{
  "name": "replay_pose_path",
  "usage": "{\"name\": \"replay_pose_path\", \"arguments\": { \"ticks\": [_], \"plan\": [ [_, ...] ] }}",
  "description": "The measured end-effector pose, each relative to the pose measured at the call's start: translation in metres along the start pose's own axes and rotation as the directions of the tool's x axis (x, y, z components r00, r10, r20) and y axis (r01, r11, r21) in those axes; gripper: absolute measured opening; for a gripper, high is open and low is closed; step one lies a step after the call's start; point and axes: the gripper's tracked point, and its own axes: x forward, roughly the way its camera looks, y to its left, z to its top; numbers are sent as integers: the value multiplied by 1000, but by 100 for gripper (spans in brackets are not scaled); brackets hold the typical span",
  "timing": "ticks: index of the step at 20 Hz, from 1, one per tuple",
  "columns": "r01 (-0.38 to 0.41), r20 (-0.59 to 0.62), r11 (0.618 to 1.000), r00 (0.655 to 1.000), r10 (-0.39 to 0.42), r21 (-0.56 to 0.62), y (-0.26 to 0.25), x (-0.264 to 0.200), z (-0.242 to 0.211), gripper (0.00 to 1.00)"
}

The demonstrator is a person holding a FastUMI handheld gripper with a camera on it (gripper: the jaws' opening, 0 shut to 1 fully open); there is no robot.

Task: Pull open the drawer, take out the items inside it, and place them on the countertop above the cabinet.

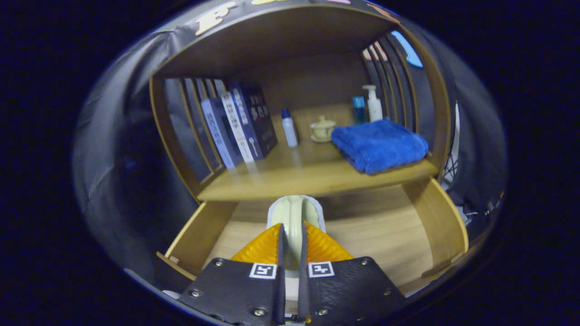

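The hand-held gripper [291,235] is clamped on a pale green item [294,217], both fingers pressing its sides, over the open drawer [385,235]. Above, on the tabletop [290,176]: a folded blue towel [378,145] at the right front edge, upright books [240,124] on the left, a small bottle [289,127], a lidded cup [322,129] and a pump bottle [373,104] toward the back.

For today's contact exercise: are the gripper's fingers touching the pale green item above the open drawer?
Touching: the gripper view shows both fingers pressed against the pale green item.
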Motion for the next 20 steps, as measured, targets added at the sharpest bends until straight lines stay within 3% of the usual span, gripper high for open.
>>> {"name": "replay_pose_path", "arguments": {
  "ticks": [4,8,11,14,20],
  "plan": [
    [-40,176,999,983,43,-20,2,-24,32,11],
    [-42,318,993,945,76,-112,7,-17,64,11],
    [-4,305,988,951,50,-152,5,-9,79,11],
    [51,244,986,970,-10,-162,0,44,90,11],
    [170,26,978,985,-168,-122,-30,149,47,12]
  ]
}}
